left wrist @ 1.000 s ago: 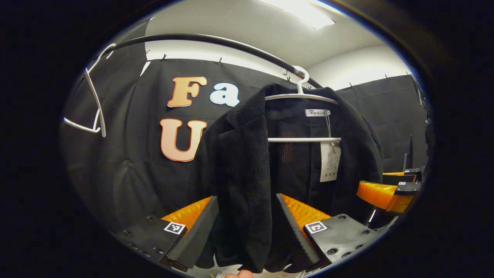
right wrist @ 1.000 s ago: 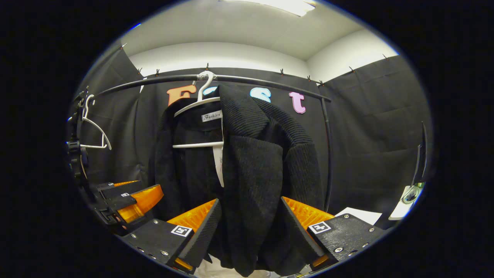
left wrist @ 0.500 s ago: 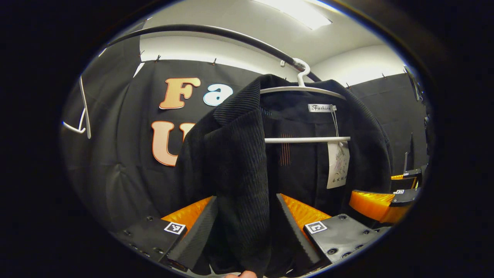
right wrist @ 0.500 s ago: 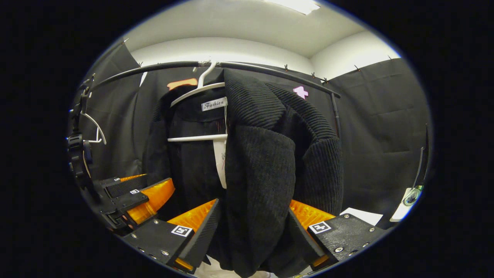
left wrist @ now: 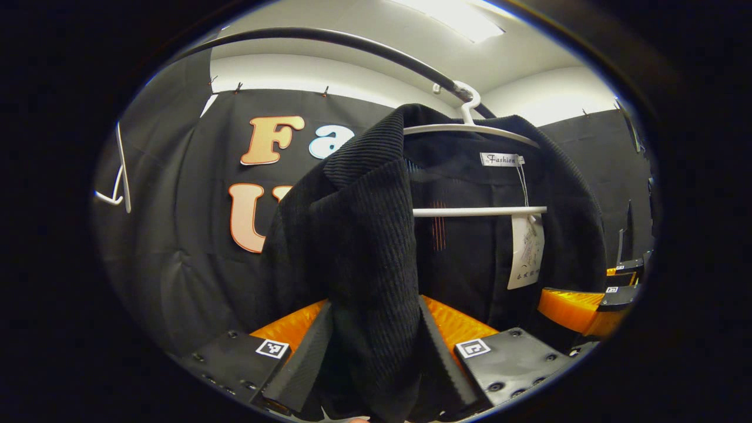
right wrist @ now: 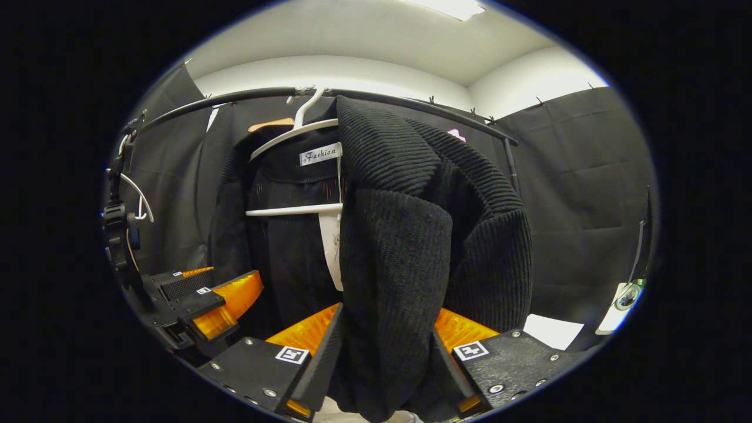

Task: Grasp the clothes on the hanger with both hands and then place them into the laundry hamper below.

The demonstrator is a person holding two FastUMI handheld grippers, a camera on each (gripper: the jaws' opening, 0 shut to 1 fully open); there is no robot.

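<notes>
Both tongs, left (left wrist: 376,358) and right (right wrist: 385,358), pinch the black ribbed jacket's (left wrist: 364,247) front panels, which hangs on its white plastic hanger (left wrist: 476,126); the drop into the hamper remains.

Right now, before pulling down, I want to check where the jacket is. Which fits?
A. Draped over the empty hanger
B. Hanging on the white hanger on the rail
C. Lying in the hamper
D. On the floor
B: the black jacket hangs over the white hanger, hooked on the rail, with each gripper's fingers closed on a front panel.
</notes>
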